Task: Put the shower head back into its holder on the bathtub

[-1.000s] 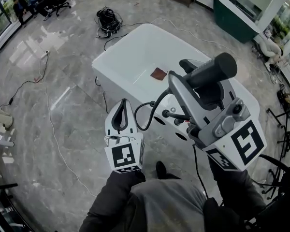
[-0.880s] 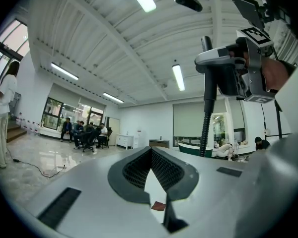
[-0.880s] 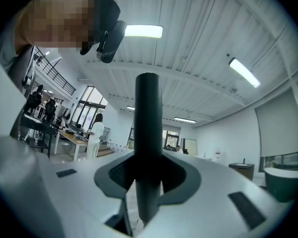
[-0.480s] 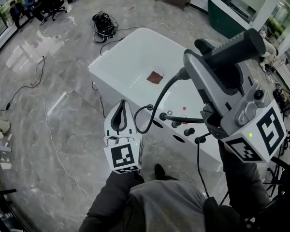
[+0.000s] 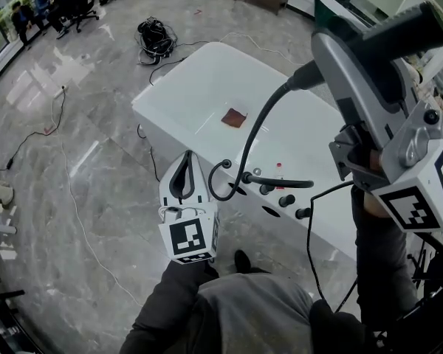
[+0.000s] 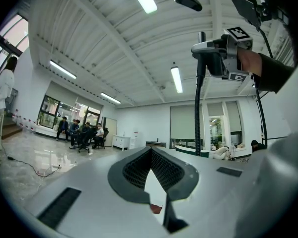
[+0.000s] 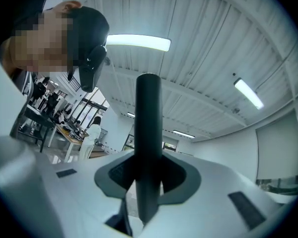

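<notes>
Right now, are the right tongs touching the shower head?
Touching. The right gripper view shows the right tongs shut on the shower head: its dark handle is pinched from both sides, with no gap.

**Where your three cameras look**

Your head camera looks steeply down from above onto the white oval bathtub [image 5: 207,87] and the grey marble floor [image 5: 74,168], with both tools close beneath it. The camera on your left tool [image 5: 187,157] sits just behind the jaws and faces outward and upward toward the ribbed white ceiling [image 6: 89,33]. It shares your right tool [image 5: 347,54] and a sliver of bathtub with the head view. The right tool's camera points at the ceiling too, with the black rod-shaped shower head [image 7: 148,148] very near at its centre.
</notes>
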A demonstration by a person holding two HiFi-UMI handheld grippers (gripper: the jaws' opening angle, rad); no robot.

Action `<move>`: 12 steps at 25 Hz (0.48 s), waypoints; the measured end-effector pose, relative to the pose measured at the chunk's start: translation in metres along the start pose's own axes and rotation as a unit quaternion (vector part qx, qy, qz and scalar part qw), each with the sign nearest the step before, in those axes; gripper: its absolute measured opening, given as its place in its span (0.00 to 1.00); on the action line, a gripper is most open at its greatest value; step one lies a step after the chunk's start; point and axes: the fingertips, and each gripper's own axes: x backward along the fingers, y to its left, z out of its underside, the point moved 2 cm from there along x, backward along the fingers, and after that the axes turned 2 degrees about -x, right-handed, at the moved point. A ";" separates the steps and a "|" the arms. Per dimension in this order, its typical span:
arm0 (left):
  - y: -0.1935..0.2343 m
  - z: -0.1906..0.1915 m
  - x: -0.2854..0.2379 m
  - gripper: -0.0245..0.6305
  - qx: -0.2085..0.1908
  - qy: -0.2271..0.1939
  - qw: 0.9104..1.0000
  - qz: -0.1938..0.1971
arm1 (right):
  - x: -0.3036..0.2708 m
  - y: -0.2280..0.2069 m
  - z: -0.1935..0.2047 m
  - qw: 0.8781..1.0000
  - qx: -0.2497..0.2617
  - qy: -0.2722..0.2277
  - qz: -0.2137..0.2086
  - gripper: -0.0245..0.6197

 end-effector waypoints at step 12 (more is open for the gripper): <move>-0.005 0.002 -0.008 0.04 0.001 0.006 1.000 0.004 | -0.002 -0.008 -0.003 1.000 -0.003 -0.001 -0.002 0.22</move>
